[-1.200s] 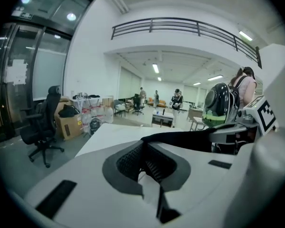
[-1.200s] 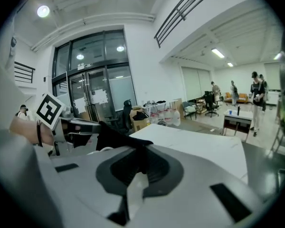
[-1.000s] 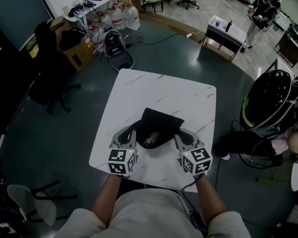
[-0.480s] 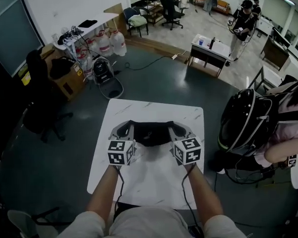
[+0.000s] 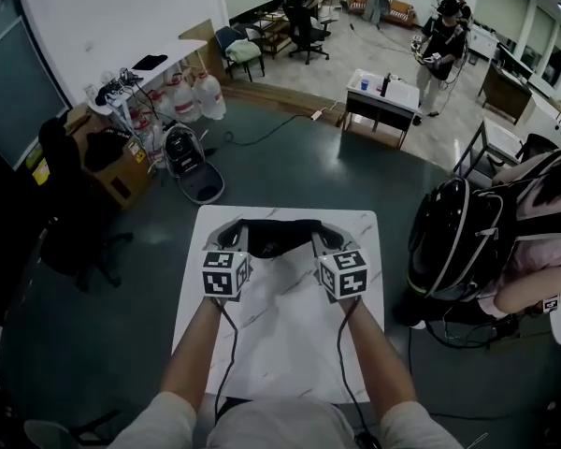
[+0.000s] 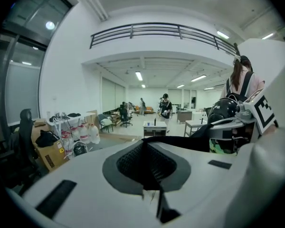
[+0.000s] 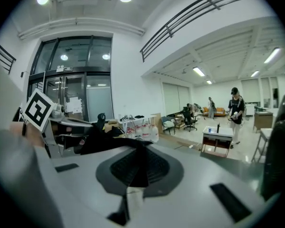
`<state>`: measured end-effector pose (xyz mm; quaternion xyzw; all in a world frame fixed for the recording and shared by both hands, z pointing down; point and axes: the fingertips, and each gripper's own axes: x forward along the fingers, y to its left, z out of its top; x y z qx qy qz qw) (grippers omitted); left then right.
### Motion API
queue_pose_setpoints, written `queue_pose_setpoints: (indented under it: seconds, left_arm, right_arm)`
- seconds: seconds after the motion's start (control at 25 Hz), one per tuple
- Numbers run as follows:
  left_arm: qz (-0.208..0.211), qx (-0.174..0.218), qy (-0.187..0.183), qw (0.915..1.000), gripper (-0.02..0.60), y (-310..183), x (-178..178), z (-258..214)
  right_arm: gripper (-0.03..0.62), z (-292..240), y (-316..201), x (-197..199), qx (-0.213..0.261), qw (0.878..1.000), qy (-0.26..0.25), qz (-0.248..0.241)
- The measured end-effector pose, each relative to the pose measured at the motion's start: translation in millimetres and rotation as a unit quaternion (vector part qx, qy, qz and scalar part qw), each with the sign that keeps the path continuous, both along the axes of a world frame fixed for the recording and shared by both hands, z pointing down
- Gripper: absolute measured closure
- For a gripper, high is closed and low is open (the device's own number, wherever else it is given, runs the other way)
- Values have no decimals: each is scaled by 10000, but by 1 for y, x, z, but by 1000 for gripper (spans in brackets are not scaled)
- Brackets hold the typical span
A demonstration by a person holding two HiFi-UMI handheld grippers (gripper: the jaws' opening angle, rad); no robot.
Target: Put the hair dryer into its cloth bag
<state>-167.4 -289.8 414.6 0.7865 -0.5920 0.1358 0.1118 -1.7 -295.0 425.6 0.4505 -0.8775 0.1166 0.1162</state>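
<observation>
your left gripper (image 5: 236,238) and right gripper (image 5: 320,238) each pinch the cloth bag (image 5: 279,234) by its rim, stretched over the table (image 5: 280,344). dryer likely inside; next, close the mouth.

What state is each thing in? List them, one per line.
Cloth bag: stretched between the two hand-held grippers, pinched at each end.
Left hand-held gripper: shut on the cloth bag.
Right hand-held gripper: shut on the cloth bag.
</observation>
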Motion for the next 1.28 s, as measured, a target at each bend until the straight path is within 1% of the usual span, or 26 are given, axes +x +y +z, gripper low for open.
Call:
queue_pose_setpoints:
  seconds: [0.2,0.4,0.52,0.68,0.76,0.88,1.0,1.08,1.16,1.28]
  left_arm:
    - [-57,-171,244,9995,565,35,-2,16]
    - [-120,-440,363,9983,565,89,8,40]
    - [-206,-521,397,9976,565,115,10,56]
    - [-306,-753,539,9952,565,146,20,89]
    - [-301,-883,534,9942,565,158,26,106]
    - [-296,-1073,391,9930,565,172,32,128]
    - [-246,-1272,327,9910,565,183,37,146]
    - [-171,-1369,460,9894,565,190,41,157]
    - [-138,-1391,629,9882,563,195,44,166]
    - [-148,-1356,571,9890,563,201,51,173]
  right_arm:
    - [572,18,30,2,-275,9996,-49,-94]
    - [572,43,84,11,-569,9981,7,-238]
    - [572,60,106,14,-681,9975,-15,-184]
    - [572,86,130,17,-802,9966,85,-139]
    - [572,101,142,21,-907,9957,128,-114]
    - [572,125,159,26,-1143,9933,134,-85]
    - [572,148,174,30,-1331,9906,301,-49]
    - [572,162,181,31,-1395,9892,452,19]
    - [572,172,185,29,-1359,9888,606,78]
    - [572,177,192,31,-1285,9884,797,137]
